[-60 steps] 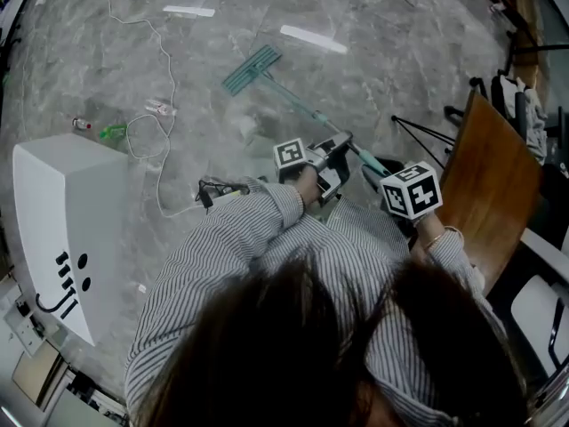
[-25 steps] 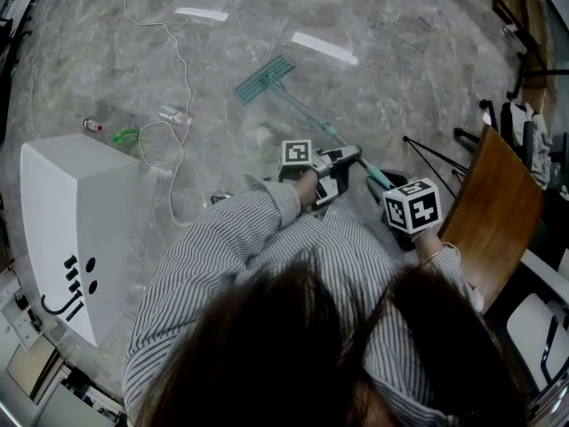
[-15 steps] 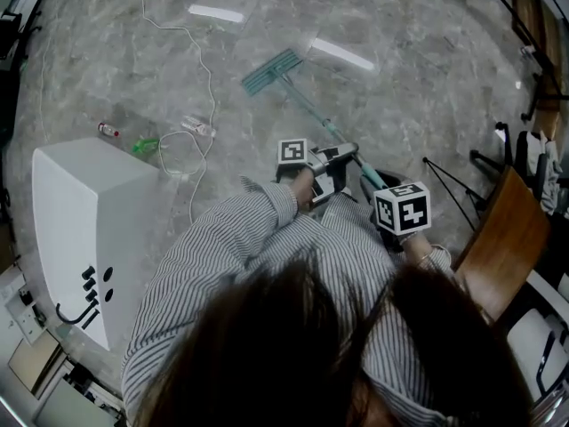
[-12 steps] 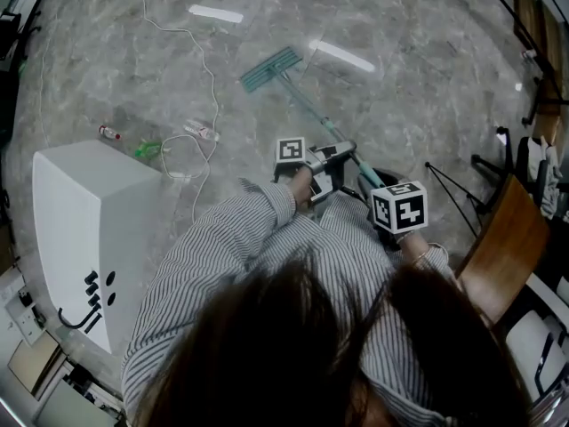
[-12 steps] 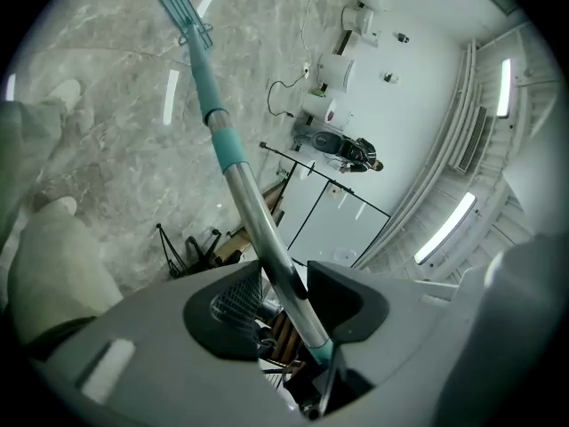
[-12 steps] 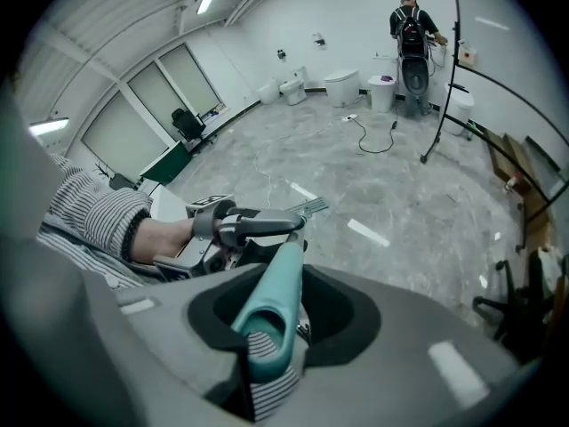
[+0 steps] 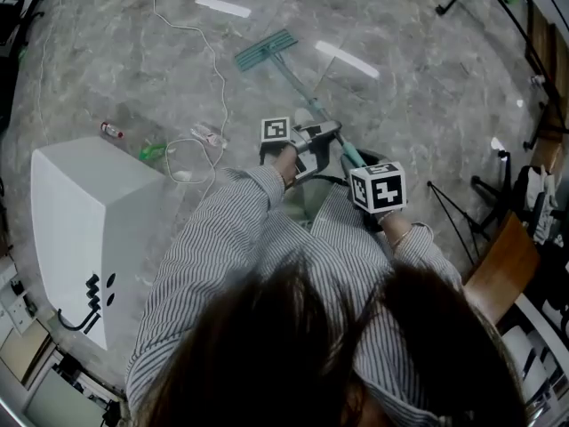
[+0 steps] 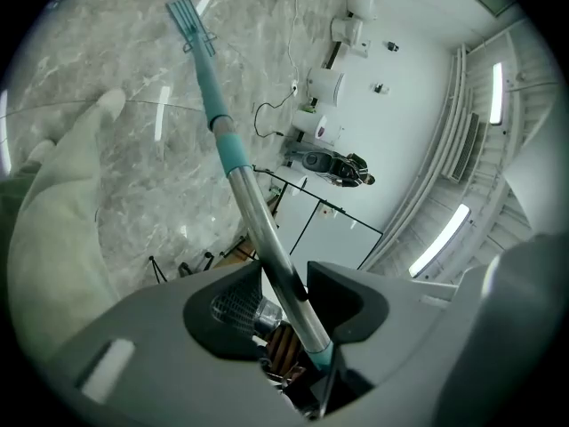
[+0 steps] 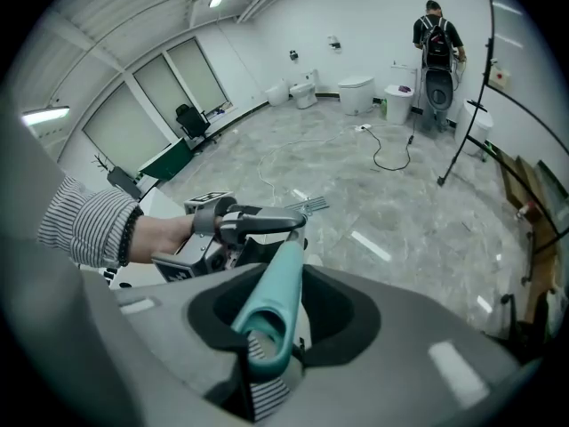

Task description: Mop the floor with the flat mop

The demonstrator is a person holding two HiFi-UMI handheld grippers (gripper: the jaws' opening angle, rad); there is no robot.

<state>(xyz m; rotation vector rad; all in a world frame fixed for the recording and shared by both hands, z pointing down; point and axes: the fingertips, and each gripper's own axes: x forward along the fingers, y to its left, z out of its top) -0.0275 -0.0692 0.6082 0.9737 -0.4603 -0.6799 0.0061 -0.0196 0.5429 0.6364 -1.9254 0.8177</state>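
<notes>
The flat mop lies out ahead on the grey marble floor, its teal head (image 7: 265, 50) flat on the floor and its pole (image 7: 299, 90) slanting back toward me. My left gripper (image 7: 313, 142) is shut on the metal part of the mop pole (image 8: 267, 238), with the head (image 8: 188, 14) seen far down the pole. My right gripper (image 7: 363, 178) is shut on the teal handle end (image 9: 271, 314), just behind the left gripper (image 9: 236, 225). The mop head (image 9: 309, 206) shows small beyond it.
A white box-shaped unit (image 7: 80, 229) stands at my left. A white cable (image 7: 213, 69), a small bottle (image 7: 111, 131) and green litter (image 7: 151, 152) lie on the floor beside it. A tripod (image 7: 453, 194), a wooden chair (image 7: 502, 261) and stands are at the right. A person (image 9: 437, 34) stands far off by toilets.
Both grippers and the mop have shifted up and left in the head view as I moved forward; the mop head slid farther out across the floor. The chair now sits lower right.
</notes>
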